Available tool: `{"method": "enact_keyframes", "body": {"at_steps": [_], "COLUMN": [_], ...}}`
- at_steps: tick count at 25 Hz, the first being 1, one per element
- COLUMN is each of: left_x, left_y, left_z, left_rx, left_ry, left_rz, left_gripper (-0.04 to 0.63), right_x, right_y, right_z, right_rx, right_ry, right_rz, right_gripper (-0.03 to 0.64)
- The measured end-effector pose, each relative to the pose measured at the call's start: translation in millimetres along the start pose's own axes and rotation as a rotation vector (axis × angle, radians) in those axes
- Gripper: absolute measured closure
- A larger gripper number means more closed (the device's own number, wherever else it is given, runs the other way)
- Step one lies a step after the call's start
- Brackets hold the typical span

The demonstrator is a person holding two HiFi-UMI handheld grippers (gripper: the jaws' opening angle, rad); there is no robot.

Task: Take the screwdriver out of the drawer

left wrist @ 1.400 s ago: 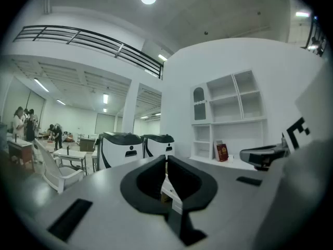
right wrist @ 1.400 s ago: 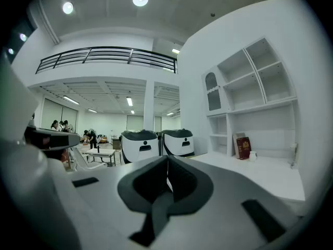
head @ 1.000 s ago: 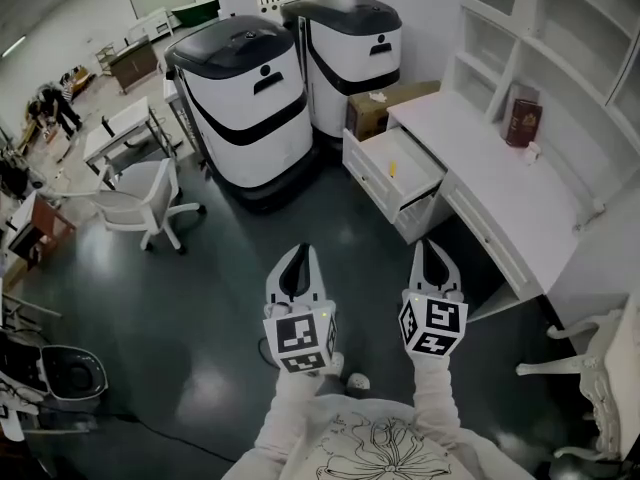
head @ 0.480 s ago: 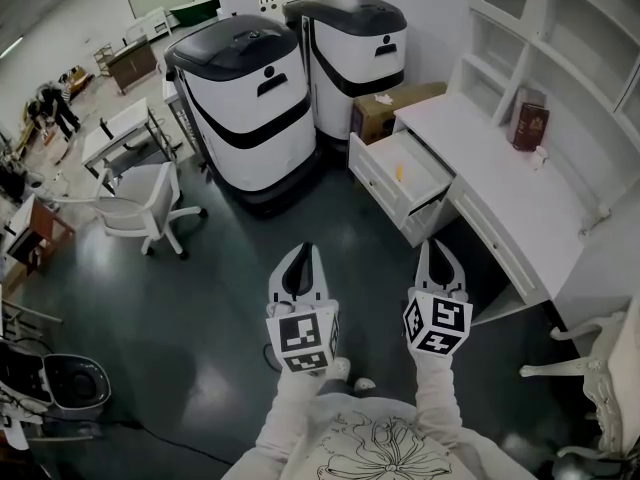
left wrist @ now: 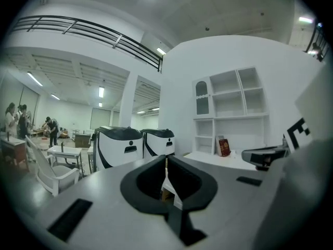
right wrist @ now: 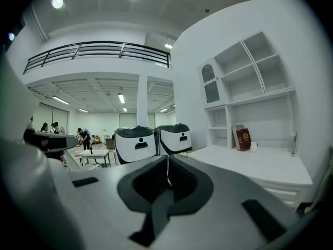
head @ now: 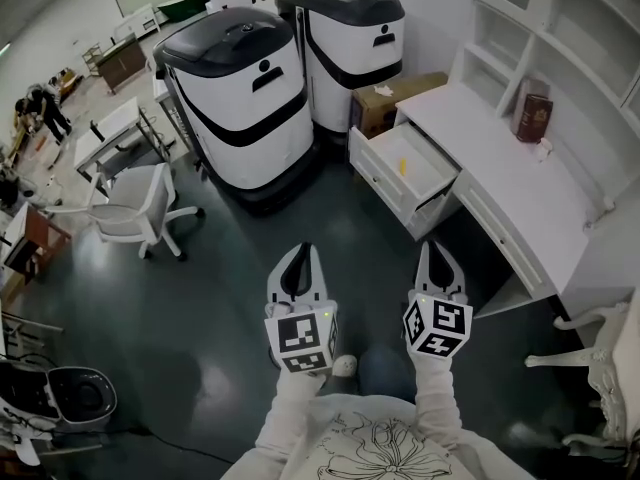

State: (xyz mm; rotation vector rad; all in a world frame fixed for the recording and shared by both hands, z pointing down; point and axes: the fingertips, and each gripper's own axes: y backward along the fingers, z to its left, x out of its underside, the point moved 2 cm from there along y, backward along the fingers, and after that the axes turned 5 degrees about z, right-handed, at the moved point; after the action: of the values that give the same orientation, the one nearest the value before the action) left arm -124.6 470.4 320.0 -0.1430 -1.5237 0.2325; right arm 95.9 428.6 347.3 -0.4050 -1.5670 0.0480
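The white desk's drawer stands pulled out, and a small yellow-orange thing, seemingly the screwdriver, lies inside it. Both grippers hover side by side over the dark floor, well short of the drawer and pointing toward it. My left gripper has its jaws together with nothing between them, as the left gripper view confirms. To its right, my right gripper is likewise shut and empty, its jaws meeting in a thin seam in the right gripper view.
Two large white-and-black machines stand left of the drawer, with a cardboard box behind it. The white desk with shelves and a red book runs along the right. An office chair is at left, an ornate white chair at lower right.
The person has stepped forward, so the machines and desk have come a little closer. Both grippers keep their place in the head view and stay shut.
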Motion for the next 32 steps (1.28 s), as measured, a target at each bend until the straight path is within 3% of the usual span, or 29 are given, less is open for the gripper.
{"method": "enact_keyframes", "body": {"at_steps": [13,32], "left_x": [4.7,-47.8], "left_y": [-74.3,-267.8], "left_z": [2.3,-16.2], "left_rx": [0.004,-0.086], "left_ry": [0.017,0.025], "left_rz": [0.049,0.042], "left_gripper": [0.582,0.581], "right_x": [-7.2,-70.0], "right_y": [-67.7,-268.1], "right_z": [-19.3,-91.7], "right_rx": [0.005,-0.088], "right_ry": [0.008,0.030], "right_rz": [0.031,0.036], "right_gripper": [0.612,0.612]}}
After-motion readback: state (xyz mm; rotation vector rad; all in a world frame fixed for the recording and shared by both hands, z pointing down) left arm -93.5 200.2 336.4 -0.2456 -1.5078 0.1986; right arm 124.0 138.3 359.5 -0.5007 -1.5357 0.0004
